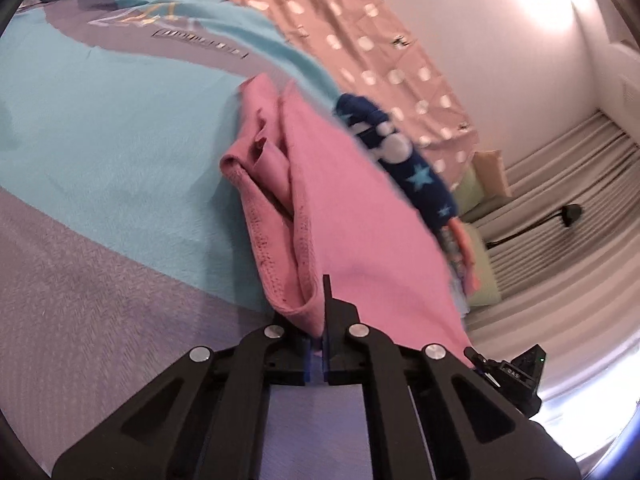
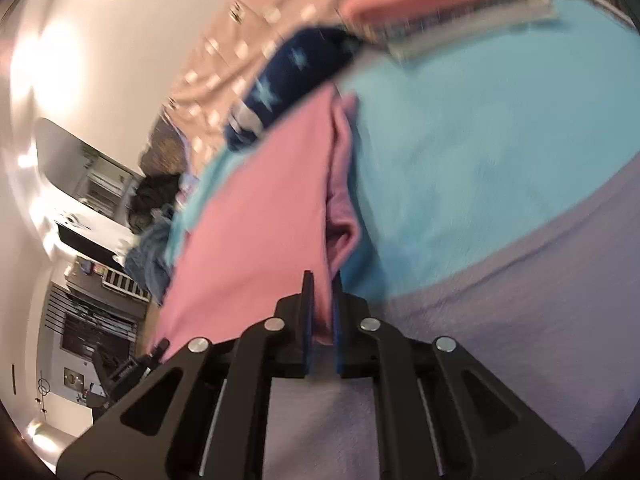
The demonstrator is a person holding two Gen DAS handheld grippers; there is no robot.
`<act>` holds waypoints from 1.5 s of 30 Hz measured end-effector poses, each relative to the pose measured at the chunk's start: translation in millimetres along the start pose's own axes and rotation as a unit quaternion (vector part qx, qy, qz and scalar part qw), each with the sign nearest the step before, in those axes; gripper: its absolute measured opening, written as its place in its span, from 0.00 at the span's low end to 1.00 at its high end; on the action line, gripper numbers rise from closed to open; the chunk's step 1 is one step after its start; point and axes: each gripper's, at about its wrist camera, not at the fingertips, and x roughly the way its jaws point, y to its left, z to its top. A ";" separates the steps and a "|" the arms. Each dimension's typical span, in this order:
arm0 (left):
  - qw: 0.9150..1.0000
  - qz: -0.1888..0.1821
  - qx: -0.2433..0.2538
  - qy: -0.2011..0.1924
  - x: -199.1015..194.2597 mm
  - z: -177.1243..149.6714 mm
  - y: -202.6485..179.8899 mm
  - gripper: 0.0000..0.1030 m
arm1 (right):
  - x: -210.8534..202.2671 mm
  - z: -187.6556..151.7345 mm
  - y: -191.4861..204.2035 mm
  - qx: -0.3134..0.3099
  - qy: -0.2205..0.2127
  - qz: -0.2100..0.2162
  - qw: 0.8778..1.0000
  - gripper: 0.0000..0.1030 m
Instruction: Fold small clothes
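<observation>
Jaws of left gripper (image 1: pixel 319 320) and right gripper (image 2: pixel 322 304) both clamped on pink garment (image 1: pixel 352 216), lifted over bedspread (image 1: pixel 100 128).

a: what is the right gripper (image 2: pixel 322 304) doing?

b: its two black fingers with blue pads (image 2: pixel 307 320) are pinching an edge of a pink garment (image 2: pixel 256 216). the cloth is stretching away from the pads, up and to the left, and part of it is hanging in a fold just right of the fingers.

a: and around it?

b: a turquoise and lilac bedspread (image 2: pixel 480 152) is lying underneath. a navy cloth with pale stars (image 2: pixel 296 68) is sitting just beyond the pink one. everything is blurring.
</observation>
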 end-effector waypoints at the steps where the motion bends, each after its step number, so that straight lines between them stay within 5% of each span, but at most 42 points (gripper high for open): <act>1: 1.000 -0.004 0.006 0.000 -5.0 -0.6 -6.3 0.03 | -10.2 1.9 1.9 -0.007 -0.006 -0.001 1.000 0.05; 8: 0.996 -0.024 0.043 0.067 -33.8 -60.5 -48.4 0.03 | -85.9 -28.7 -28.0 -0.002 -0.005 -0.065 0.998 0.05; 14: 0.992 -0.013 0.007 0.124 -44.7 -132.2 -37.4 0.03 | -106.9 -75.2 -69.8 0.034 0.027 -0.107 0.993 0.05; 19: 0.994 0.038 0.028 0.100 -68.1 -135.5 -35.5 0.06 | -127.9 -73.3 -71.7 -0.002 -0.029 -0.225 0.974 0.30; 23: 0.989 0.114 0.091 0.014 -101.2 -116.0 -56.5 0.08 | -131.0 -59.4 -60.3 -0.024 -0.055 -0.202 0.977 0.30; 27: 0.990 0.088 0.110 -0.022 -104.4 -91.5 -72.8 0.08 | -105.1 -51.7 -33.6 -0.074 -0.047 -0.164 0.983 0.30; 31: 0.989 0.053 0.134 0.002 -62.1 -75.5 -96.5 0.11 | -68.9 -55.3 -7.4 -0.120 -0.009 -0.114 0.986 0.30; 33: 0.988 0.039 0.144 0.034 -30.4 -76.2 -101.0 0.15 | -48.1 -58.4 -8.3 -0.136 0.016 -0.146 0.980 0.32; 34: 0.986 0.050 0.147 0.057 -13.1 -80.6 -95.7 0.16 | -37.9 -60.8 -18.5 -0.128 0.037 -0.168 0.977 0.30; 36: 0.978 0.109 0.144 0.100 12.0 -94.3 -74.4 0.14 | -38.3 -63.8 -34.3 -0.116 0.034 -0.146 0.982 0.22; 40: 0.990 0.059 0.096 0.080 -3.0 -93.8 -49.3 0.13 | -50.8 -53.7 -37.5 -0.106 0.033 -0.115 0.987 0.18; 45: 0.983 0.086 0.156 0.053 -14.4 -71.5 -86.2 0.15 | -59.5 -15.2 -31.5 -0.125 -0.014 -0.158 0.979 0.25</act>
